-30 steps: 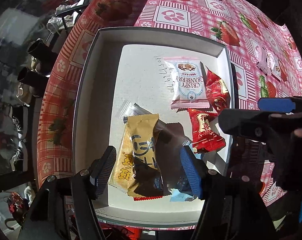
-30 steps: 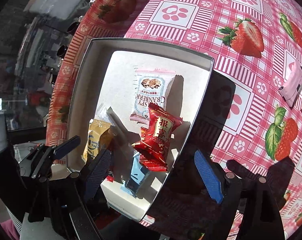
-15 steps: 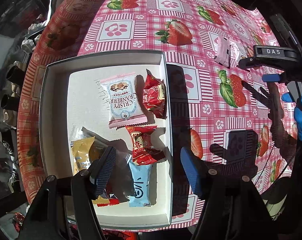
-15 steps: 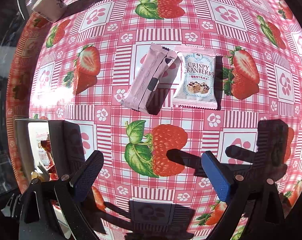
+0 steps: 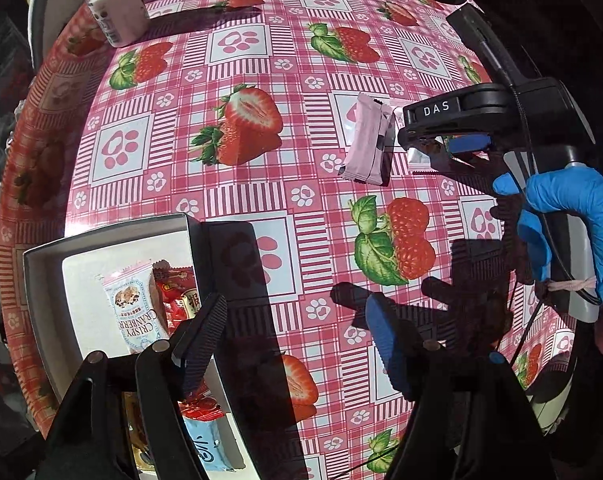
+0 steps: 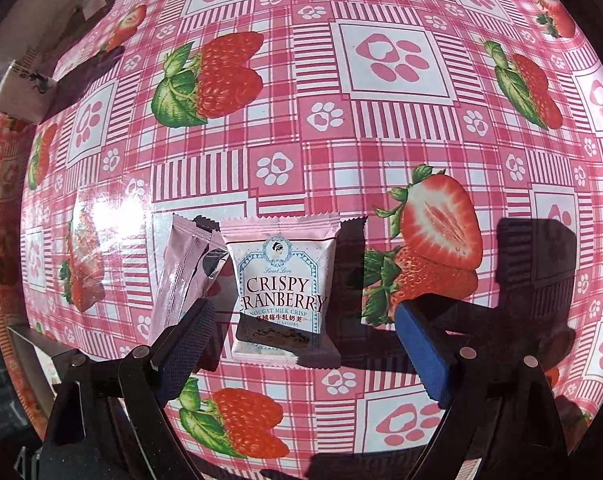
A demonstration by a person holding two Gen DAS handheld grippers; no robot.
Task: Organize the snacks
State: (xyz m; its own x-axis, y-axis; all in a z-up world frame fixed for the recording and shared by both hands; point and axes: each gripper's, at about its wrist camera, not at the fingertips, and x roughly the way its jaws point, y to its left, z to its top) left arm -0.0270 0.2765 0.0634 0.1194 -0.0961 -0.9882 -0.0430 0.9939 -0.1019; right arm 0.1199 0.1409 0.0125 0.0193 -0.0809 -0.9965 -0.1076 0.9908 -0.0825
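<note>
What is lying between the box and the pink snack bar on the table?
Only bare tablecloth, seen in the left wrist view, between the box and the pink snack bar.

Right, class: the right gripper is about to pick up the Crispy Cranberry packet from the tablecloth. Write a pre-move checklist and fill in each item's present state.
1. Right gripper open: ok, jaws spread wide.
2. White-and-pink Crispy Cranberry packet between the jaws: ok, it lies flat on the strawberry-print tablecloth.
3. Neighbouring pale pink foil bar wrapper clear of the left finger: not ok, it lies right beside it.
4. Packet touching the wrapper: cannot tell.
5. White cardboard box has room: ok, bare floor shows.
6. Left gripper out of the way: ok, open and empty near the box.
</note>
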